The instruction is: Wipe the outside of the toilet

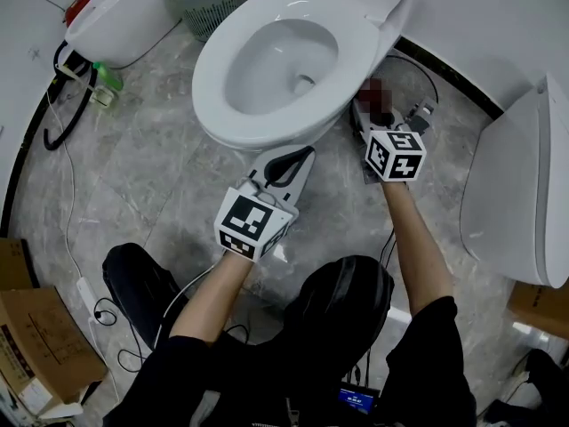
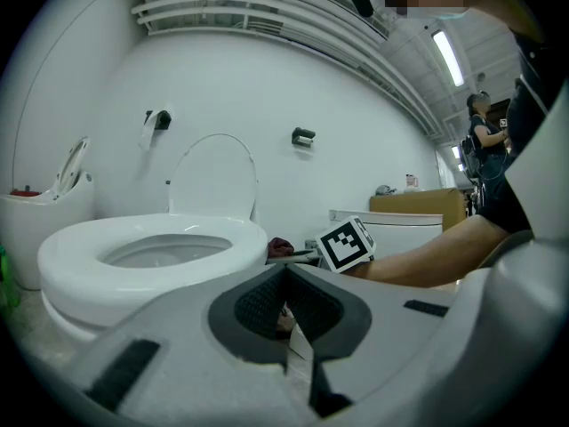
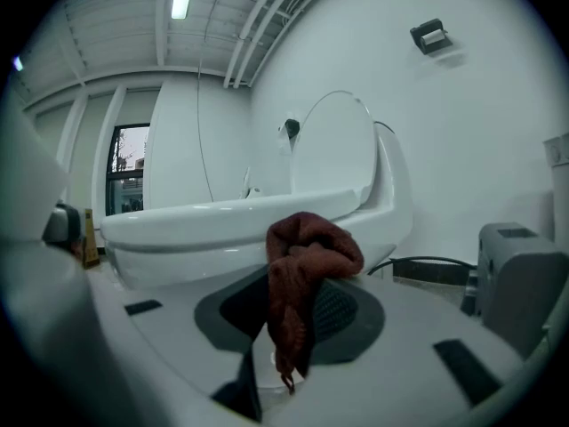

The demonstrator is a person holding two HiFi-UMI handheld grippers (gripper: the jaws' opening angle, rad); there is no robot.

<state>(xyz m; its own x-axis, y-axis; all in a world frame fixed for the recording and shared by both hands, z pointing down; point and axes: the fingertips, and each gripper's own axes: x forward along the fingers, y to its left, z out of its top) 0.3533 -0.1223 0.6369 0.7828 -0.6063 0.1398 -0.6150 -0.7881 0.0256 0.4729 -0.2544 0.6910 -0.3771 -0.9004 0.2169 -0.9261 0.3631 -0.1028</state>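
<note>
Dark red cloth (image 3: 307, 269) is clamped in the right gripper (image 1: 366, 114), bunched above the closed jaws with a tail hanging down. The toilet (image 1: 213, 83) lies just left of and beyond it, long axis running near-left to far-right, lid raised. The cloth (image 1: 374, 92) is held just beside the bowl's right outer flank, under the seat rim; contact cannot be confirmed. The left gripper (image 1: 300, 157) is clenched with nothing held, parked under the bowl's near front edge. The right flank is judged best reached by the right gripper, with a sweep along the long axis. A black cable (image 1: 425, 71) on the floor and a grey box (image 1: 419, 116) sit near the right gripper and could be snagged; a second toilet (image 1: 516, 194) stands well apart on the right
</note>
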